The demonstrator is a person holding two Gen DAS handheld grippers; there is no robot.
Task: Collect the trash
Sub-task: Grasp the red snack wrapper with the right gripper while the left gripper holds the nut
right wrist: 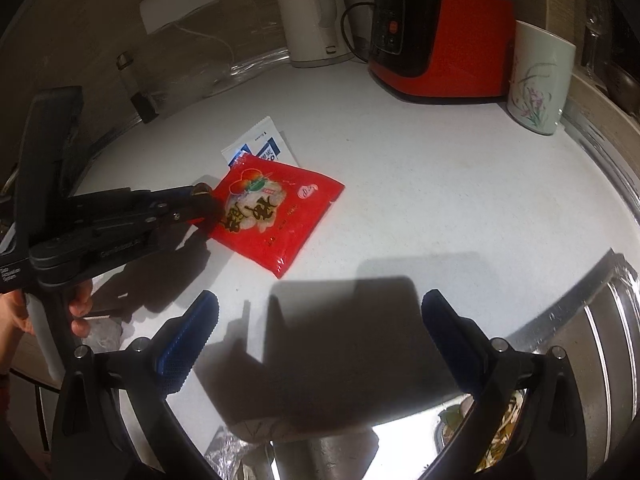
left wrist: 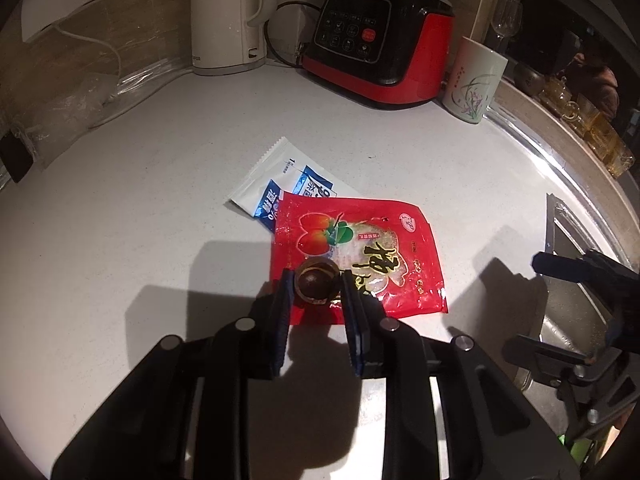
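Note:
A red snack wrapper (left wrist: 380,248) (right wrist: 280,208) lies flat on the white counter (left wrist: 140,220), partly over a white and blue sachet (left wrist: 276,176) (right wrist: 260,140). A small brown round shell (left wrist: 316,282) (right wrist: 202,189) sits on the wrapper's near corner. My left gripper (left wrist: 316,277) (right wrist: 204,196) is shut on it, one pad against each side. My right gripper (right wrist: 320,312) (left wrist: 522,304) hovers open and empty above the counter's front edge, right of the wrapper.
Along the back wall stand a white kettle (left wrist: 224,20), a red and black appliance (left wrist: 380,40) and a flowered mug (left wrist: 474,80). A steel sink (right wrist: 600,340) holding food scraps lies at the right. Amber glasses (left wrist: 600,132) line the far ledge. A hand (right wrist: 80,308) holds the left gripper.

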